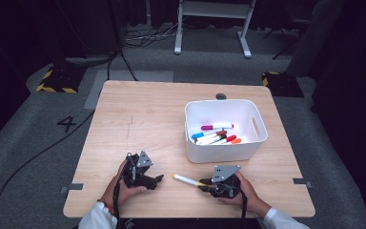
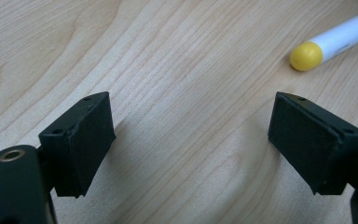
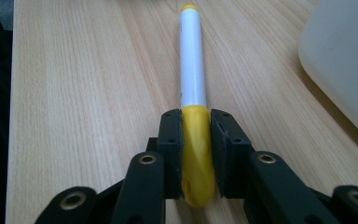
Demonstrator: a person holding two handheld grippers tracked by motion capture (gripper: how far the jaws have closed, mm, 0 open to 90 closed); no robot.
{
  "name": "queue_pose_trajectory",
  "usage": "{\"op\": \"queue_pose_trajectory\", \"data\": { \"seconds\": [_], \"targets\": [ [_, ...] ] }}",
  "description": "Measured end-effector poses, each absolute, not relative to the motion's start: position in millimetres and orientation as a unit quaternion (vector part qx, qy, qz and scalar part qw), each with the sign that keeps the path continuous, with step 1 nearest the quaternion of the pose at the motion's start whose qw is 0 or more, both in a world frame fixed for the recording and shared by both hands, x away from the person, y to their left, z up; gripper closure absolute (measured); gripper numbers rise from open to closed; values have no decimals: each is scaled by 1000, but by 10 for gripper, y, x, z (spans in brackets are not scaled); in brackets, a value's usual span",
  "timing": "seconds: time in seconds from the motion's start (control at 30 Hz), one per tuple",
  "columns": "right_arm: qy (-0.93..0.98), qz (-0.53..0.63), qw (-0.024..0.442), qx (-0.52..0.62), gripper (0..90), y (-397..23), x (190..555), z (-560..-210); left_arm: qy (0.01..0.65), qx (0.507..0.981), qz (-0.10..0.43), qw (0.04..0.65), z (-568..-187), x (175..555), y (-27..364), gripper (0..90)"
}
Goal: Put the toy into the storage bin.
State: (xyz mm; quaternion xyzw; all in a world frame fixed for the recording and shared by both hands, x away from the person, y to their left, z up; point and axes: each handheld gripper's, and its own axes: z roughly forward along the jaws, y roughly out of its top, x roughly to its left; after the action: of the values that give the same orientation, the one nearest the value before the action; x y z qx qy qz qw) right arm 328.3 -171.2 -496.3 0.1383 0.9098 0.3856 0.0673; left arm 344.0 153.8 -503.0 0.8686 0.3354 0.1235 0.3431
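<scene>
A white marker with yellow ends (image 1: 187, 180) lies low over the wooden table (image 1: 147, 119) near its front edge. My right gripper (image 1: 205, 185) is shut on the marker's yellow cap (image 3: 196, 154), and the white barrel (image 3: 192, 60) points away from it toward the left. My left gripper (image 1: 157, 180) rests on the table left of the marker, jaws wide apart with only bare wood between its pads (image 2: 81, 140). The marker's far yellow tip (image 2: 306, 56) lies just beyond the left gripper's right jaw, apart from it.
A white bin (image 1: 225, 130) with several coloured markers inside stands right of centre, close behind the right gripper; its wall (image 3: 345, 60) shows at the right. Cables and a desk frame lie on the floor beyond the table.
</scene>
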Motion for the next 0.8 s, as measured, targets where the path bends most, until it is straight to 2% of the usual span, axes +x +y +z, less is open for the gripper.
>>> {"op": "queue_pose_trajectory", "data": {
  "seconds": [0.43, 0.8],
  "targets": [
    [906, 400, 83, 109, 754, -1972, 3273, -4785, 334, 869, 124, 343, -5031, 3443, 1539, 144],
    [889, 441, 101, 68, 754, -2209, 3135, -4386, 334, 869, 124, 343, -5031, 3443, 1539, 145]
  ]
}}
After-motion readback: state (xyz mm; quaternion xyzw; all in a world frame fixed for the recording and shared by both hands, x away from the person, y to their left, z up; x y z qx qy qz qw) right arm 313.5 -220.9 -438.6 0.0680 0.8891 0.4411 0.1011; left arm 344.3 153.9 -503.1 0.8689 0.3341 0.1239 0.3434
